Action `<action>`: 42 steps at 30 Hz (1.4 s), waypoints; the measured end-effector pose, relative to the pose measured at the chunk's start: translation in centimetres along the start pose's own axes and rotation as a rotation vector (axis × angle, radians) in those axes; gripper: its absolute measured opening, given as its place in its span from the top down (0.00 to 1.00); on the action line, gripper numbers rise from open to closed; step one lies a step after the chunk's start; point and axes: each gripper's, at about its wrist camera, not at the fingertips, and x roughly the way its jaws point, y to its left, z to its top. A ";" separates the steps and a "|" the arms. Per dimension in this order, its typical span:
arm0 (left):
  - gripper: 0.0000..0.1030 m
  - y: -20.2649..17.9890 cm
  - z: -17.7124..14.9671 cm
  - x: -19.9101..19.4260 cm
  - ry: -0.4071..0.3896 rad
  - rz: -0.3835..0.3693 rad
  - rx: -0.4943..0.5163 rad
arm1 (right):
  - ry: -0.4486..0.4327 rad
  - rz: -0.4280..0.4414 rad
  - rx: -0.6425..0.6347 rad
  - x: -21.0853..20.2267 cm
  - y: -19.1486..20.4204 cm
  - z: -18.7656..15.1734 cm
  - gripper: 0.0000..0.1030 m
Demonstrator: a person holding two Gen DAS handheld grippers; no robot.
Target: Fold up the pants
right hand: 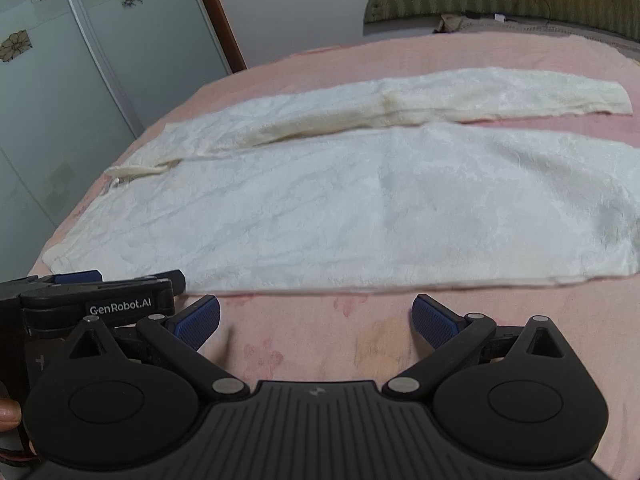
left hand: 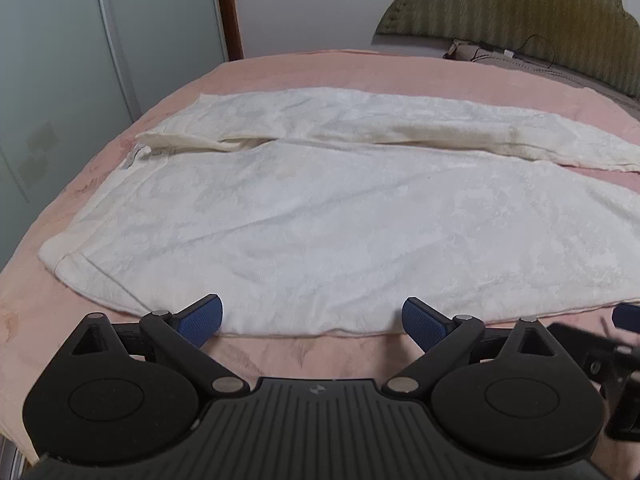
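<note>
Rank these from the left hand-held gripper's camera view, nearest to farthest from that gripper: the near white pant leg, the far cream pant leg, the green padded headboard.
Measured from the left hand-held gripper:
1. Near white fluffy pant leg: its hem edge lies right at the open fingertips.
2. Far cream fluffy pant leg: beyond the first, across the pink bedspread.
3. Green padded headboard: farthest, upper right, against the wall.

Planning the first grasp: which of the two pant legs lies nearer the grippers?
The wide, flat leg lies nearer; its edge sits just ahead of the open left gripper and right gripper. The narrower, yellowish leg lies beyond it.
</note>
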 end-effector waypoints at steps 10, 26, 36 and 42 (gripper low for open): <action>0.06 1.7 4.5 2.5 -0.063 0.007 -0.046 | -0.099 0.139 -0.236 2.2 1.3 6.0 0.00; 0.00 5.3 6.4 10.7 -0.015 0.125 -0.099 | -0.130 0.181 -0.510 14.7 3.6 19.0 0.00; 0.00 4.1 5.0 10.5 -0.112 0.157 -0.055 | -0.004 0.248 -0.639 28.2 3.7 25.8 0.00; 0.00 4.5 5.1 10.8 -0.106 0.134 -0.077 | 0.150 0.350 -0.707 32.9 4.6 27.8 0.00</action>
